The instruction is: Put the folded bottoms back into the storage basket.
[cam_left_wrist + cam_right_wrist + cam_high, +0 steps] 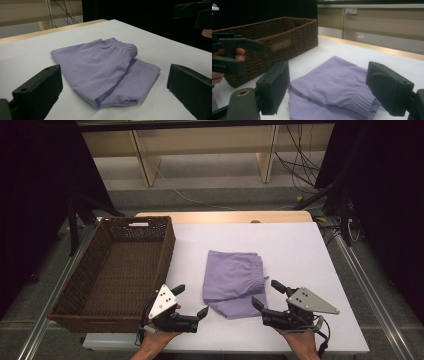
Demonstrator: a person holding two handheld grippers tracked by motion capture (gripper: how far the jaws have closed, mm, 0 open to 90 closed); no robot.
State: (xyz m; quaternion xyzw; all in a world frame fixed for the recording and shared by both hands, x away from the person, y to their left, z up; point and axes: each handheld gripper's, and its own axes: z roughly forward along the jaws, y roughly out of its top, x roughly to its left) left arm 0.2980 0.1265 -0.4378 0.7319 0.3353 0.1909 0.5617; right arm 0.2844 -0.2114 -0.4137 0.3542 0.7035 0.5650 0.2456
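High view: folded purple shorts (234, 282) are lying at frame centre, wicker basket (120, 270) at left. Left gripper (191, 301) and right gripper (266, 294) are being held spread on either side.

Gripper views: both near corners should be pinched together, layers kept stacked.

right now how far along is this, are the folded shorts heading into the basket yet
Done: the purple shorts lie folded on the white table, apart from the wicker basket. In hand: nothing is gripped; the left claw and right claw stand open on either side of the shorts' near edge, not touching them. Left, as it seems: closing on the shorts, lifting them and setting them in the basket, which holds nothing.
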